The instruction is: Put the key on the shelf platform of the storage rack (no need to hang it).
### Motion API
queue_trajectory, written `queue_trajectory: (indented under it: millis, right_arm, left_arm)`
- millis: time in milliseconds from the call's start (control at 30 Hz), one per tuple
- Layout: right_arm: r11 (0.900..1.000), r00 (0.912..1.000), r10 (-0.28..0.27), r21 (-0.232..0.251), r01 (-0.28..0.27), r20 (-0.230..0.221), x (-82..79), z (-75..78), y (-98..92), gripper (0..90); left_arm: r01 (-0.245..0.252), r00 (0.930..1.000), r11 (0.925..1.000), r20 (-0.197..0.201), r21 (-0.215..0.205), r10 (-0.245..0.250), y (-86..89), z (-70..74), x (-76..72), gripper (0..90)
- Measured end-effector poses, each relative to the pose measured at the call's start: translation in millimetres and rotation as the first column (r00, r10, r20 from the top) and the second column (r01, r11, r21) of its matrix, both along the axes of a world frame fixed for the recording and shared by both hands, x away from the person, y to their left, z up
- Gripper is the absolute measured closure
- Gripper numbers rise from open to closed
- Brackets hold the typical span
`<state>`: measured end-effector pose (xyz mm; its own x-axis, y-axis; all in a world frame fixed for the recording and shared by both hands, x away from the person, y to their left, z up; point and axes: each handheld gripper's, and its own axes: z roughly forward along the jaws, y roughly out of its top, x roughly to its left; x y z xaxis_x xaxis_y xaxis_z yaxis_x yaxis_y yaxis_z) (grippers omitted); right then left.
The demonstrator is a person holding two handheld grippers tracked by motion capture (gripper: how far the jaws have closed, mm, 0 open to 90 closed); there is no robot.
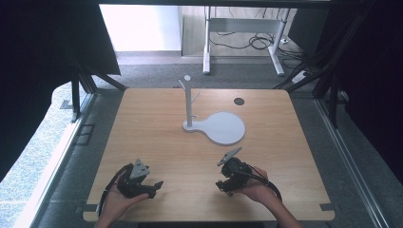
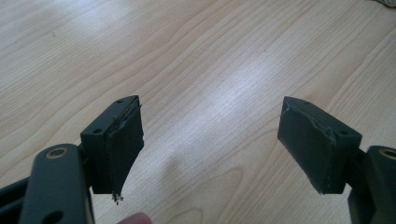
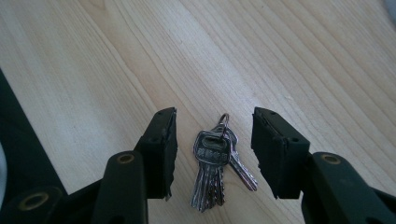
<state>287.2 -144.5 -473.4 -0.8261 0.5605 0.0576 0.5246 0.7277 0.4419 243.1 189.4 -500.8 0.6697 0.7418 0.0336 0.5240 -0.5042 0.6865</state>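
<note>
A bunch of silver keys (image 3: 215, 161) on a ring lies flat on the wooden table, between the two black jaws of my right gripper (image 3: 214, 129). The jaws stand apart on either side of the keys without touching them. In the high view the right gripper (image 1: 223, 186) is low over the table near the front right, held by a hand. My left gripper (image 1: 159, 184) rests near the front left, pointing right; its jaws (image 2: 210, 121) are spread wide over bare wood. A white stand (image 1: 189, 102) with pegs rises from a round white base (image 1: 224, 127) at the table's middle.
A small dark round disc (image 1: 239, 101) sits in the tabletop at the back right. The table's front edge (image 1: 209, 217) runs just under both hands. Beyond the table are a desk frame and cables on the floor.
</note>
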Motion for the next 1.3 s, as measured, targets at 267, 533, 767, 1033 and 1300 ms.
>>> queue_trajectory:
  millis: [267,533,767,1033,1300]
  right_arm:
    - [0.999,0.9997,-0.008,-0.041,0.007,-0.023,8.4,-10.0,7.3,57.1]
    - [0.998,0.9995,-0.014,-0.07,0.012,-0.028,16.0,-19.6,10.8,62.7]
    - [0.997,0.9989,-0.02,-0.072,0.017,-0.042,16.9,-23.4,11.6,67.9]
    - [0.998,0.998,-0.028,-0.065,0.024,-0.056,18.7,-23.1,10.3,70.5]
    - [0.997,0.9961,-0.042,-0.073,0.036,-0.078,21.1,-25.0,10.9,73.3]
  left_arm:
    - [0.001,1.0,1.0,-0.002,0.0,-0.001,1.5,0.4,0.2,22.6]
    - [-0.001,1.0,1.0,-0.005,0.0,0.001,1.5,-0.7,0.7,22.6]
    - [-0.003,1.0,1.0,-0.003,-0.004,0.003,1.9,-0.4,0.6,22.6]
    - [-0.004,1.0,1.0,-0.005,-0.004,0.004,2.7,-0.7,1.0,22.6]
    - [-0.004,1.0,1.0,-0.005,0.0,0.004,3.7,-0.2,1.2,22.6]
